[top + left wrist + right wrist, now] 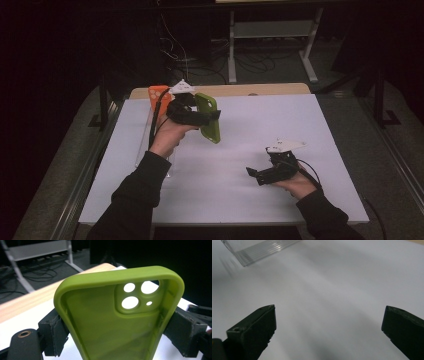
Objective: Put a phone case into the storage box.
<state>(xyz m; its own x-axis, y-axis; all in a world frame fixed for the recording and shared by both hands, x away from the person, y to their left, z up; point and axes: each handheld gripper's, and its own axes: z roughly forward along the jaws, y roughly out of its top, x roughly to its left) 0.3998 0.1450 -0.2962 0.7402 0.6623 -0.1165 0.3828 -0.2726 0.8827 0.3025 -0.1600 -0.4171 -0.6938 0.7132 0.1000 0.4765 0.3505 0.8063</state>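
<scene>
Near the tabletop's [300, 125] far left corner stands an orange case [156, 93], upright, at the far end of a clear rack [145, 145] that runs along the left edge. Just right of it, the left gripper [202, 117] holds a green case [209, 116] in the air above the far left part of the tabletop, jaws clenched across the case's two long sides. In the left gripper view the green case [110, 322] shows its hollow inner face and camera cut-outs (the grip on the side walls probably keeps the soft shell from folding). Judged from this, the case is in transit, either lifted from the rack or bound for it. Toward the near right corner, the right gripper [255, 174] rests low over the bare white surface, its jaws spread wide and empty, likely waiting to assist.
</scene>
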